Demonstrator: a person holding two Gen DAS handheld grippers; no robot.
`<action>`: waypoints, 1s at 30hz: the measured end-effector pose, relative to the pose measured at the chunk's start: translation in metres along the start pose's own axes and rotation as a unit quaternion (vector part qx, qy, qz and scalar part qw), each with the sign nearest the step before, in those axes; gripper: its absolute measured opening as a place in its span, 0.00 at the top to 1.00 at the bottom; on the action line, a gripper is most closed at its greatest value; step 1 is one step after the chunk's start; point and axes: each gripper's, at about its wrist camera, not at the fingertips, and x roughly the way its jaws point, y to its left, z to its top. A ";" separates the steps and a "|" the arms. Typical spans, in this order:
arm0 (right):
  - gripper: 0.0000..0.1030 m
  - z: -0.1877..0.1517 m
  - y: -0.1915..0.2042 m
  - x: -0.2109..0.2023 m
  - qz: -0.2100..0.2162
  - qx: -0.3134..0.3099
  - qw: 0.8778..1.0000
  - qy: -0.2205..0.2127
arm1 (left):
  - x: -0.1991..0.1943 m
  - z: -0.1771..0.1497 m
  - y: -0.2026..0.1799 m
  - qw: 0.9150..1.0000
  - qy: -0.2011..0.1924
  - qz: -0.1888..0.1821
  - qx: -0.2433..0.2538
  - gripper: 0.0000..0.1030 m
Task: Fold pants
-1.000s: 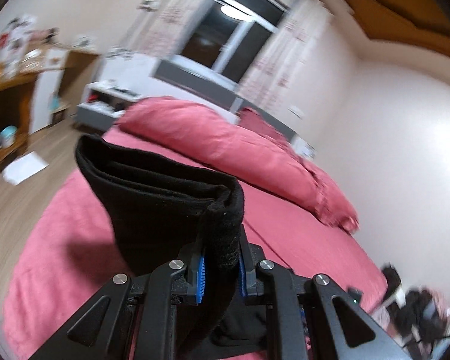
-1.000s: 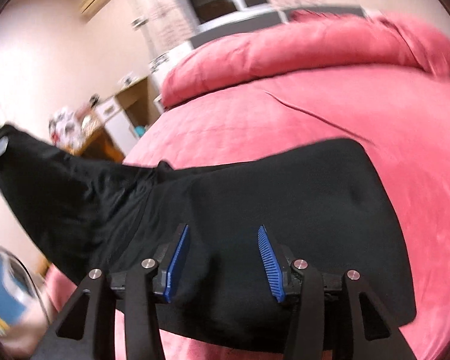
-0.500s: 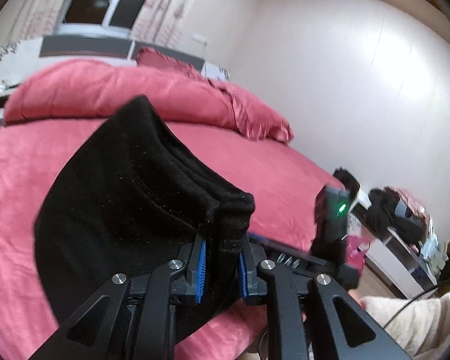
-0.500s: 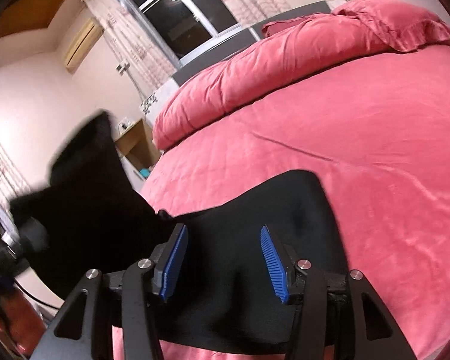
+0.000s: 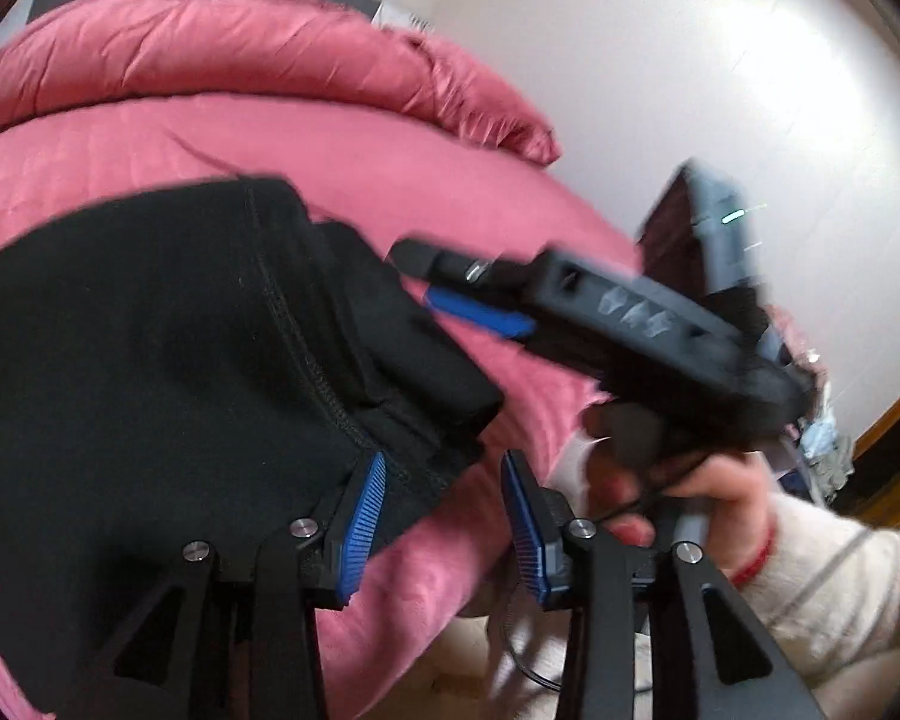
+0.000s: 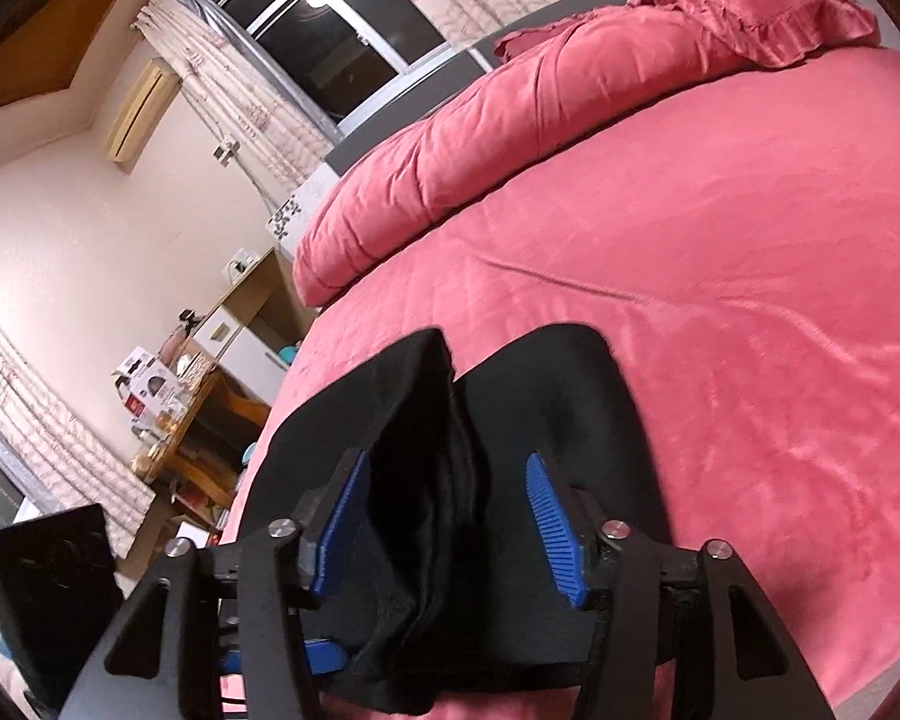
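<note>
Pink bedding covers the whole work surface: a wide bed with a rolled duvet and a frilled pillow at its far side, a dark window and patterned curtains beyond.

The black pants lie at the bed's near edge, already doubled over, with a stitched seam running across the top layer and the thick hem end pointing right.

The left gripper has just been opening; its blue pads stand apart, the left one just at the hem's edge, the right one clear over the pink cover, so the cloth is released.

The right gripper has also been widening and is spread, with an upright ridge of the pants between its pads; neither pad visibly presses it. In the left wrist view that gripper shows blurred to the right, held in a hand with a cream sleeve.

The fabric looks soft, limp and fairly thick, probably light. It should sag and slide on itself if lifted by one point. Stacked hem layers or a seam edge seem the firmest places to pinch, taking all layers together.
</note>
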 end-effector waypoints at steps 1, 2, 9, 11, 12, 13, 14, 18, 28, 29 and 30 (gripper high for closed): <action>0.38 -0.002 0.002 0.003 0.005 -0.001 1.000 0.007 | -0.010 0.001 0.001 1.000 -0.015 0.003 -0.001 0.61; 0.37 -0.004 0.003 0.005 0.007 -0.002 1.000 0.013 | -0.019 0.001 0.002 0.999 -0.031 0.009 -0.003 0.61; 0.35 -0.008 0.009 0.031 0.011 -0.008 0.997 0.071 | -0.081 -0.011 0.049 0.980 -0.135 0.135 -0.057 0.60; 0.35 -0.007 0.008 0.040 0.005 -0.012 0.996 0.083 | -0.086 -0.016 0.065 0.971 -0.134 0.187 -0.071 0.60; 0.35 -0.008 0.009 0.046 0.002 -0.013 0.996 0.093 | -0.088 -0.020 0.075 0.965 -0.129 0.211 -0.084 0.60; 0.35 -0.008 0.009 0.051 0.001 -0.013 0.995 0.102 | -0.091 -0.026 0.084 0.962 -0.126 0.224 -0.097 0.60; 0.34 -0.009 0.010 0.055 0.004 -0.014 0.994 0.110 | -0.091 -0.032 0.095 0.957 -0.123 0.234 -0.121 0.60; 0.55 -0.015 0.023 0.069 0.006 -0.036 0.992 0.123 | -0.076 -0.040 0.121 0.951 -0.089 0.250 -0.157 0.59; 0.87 0.022 0.070 0.017 0.025 -0.111 0.992 0.057 | -0.076 -0.021 0.091 0.962 -0.106 0.235 -0.094 0.59; 0.87 0.026 0.071 0.012 0.021 -0.112 0.992 0.053 | -0.072 -0.015 0.084 0.964 -0.105 0.231 -0.081 0.59; 0.87 0.033 0.068 0.007 0.013 -0.115 0.992 0.049 | -0.068 -0.010 0.078 0.967 -0.103 0.224 -0.068 0.59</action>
